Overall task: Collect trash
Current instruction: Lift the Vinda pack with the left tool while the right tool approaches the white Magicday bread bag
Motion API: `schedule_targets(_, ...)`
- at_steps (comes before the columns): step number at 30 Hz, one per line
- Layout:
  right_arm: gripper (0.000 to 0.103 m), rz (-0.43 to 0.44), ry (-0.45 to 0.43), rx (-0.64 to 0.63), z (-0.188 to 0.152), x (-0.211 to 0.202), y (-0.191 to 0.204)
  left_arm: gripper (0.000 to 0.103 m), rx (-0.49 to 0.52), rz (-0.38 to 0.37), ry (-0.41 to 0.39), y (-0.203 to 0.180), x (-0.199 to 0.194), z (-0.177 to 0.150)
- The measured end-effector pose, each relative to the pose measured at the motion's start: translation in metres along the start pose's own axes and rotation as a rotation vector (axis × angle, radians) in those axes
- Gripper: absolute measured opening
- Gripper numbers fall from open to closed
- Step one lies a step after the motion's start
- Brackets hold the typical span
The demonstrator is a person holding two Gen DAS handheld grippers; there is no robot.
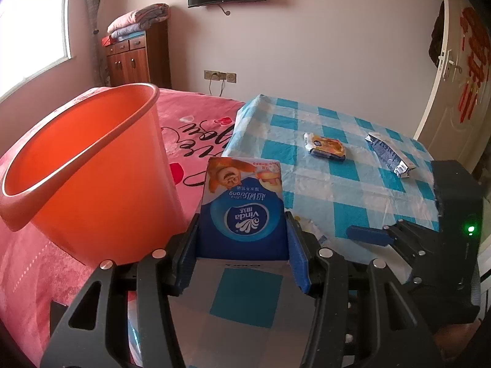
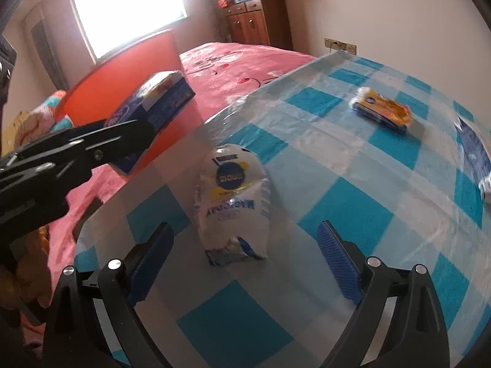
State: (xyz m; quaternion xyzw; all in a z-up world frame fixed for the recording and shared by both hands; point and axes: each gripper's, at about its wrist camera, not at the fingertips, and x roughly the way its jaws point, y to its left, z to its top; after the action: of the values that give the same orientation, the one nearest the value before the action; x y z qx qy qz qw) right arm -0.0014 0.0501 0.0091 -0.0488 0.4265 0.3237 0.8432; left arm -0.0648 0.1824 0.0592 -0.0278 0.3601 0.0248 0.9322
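1. My left claw (image 1: 242, 245) is clamped on a blue tissue pack (image 1: 242, 205); both blue pads press its sides and the pack stands up between them, over the near corner of the counter (image 1: 307, 184).
2. My right claw (image 2: 245, 263) has its fingers wide apart with nothing between them. It hangs over the checked counter cloth, pointing at a white crumpled bag (image 2: 233, 202) that lies flat just ahead of its tips, not touching either pad (image 2: 337, 254).
3. In the left view the right claw's blue fingertip shows at the right edge, above the counter.
4. Just to the left of the held pack stands the orange bucket (image 1: 92, 165), on the pink bed (image 1: 196, 122) beside the counter. It looks empty as far as I can see inside.
5. Farther across the counter lies a yellow and blue snack wrapper (image 1: 326, 148).
6. Near it, toward the right edge, lies a blue and white wrapper (image 1: 389, 155), well apart from both claws.
7. Beyond the bed stands a wooden cabinet (image 1: 138, 58) with folded blankets (image 1: 138, 20) on top.
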Motion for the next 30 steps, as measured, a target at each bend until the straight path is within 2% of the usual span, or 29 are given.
schedule_targets(11, 0.093, -0.055, 0.021, -0.043, 0.008, 0.015, 0.010, 0.053, -0.015, 0.015, -0.007, 0.015, -0.007, -0.010)
schedule_targets(23, 0.082, -0.135, 0.034, -0.104, 0.008, 0.020, 0.026, 0.053, -0.011, 0.033, -0.003, 0.027, -0.015, -0.022)
schedule_targets(25, 0.078, -0.147, 0.030, -0.101, 0.007, 0.019, 0.026, 0.053, -0.008, 0.032, -0.002, 0.027, -0.015, -0.023)
schedule_targets(30, 0.072, -0.147, 0.024, -0.110, 0.006, 0.018, 0.027, 0.053, -0.001, 0.026, 0.006, 0.025, -0.017, -0.029)
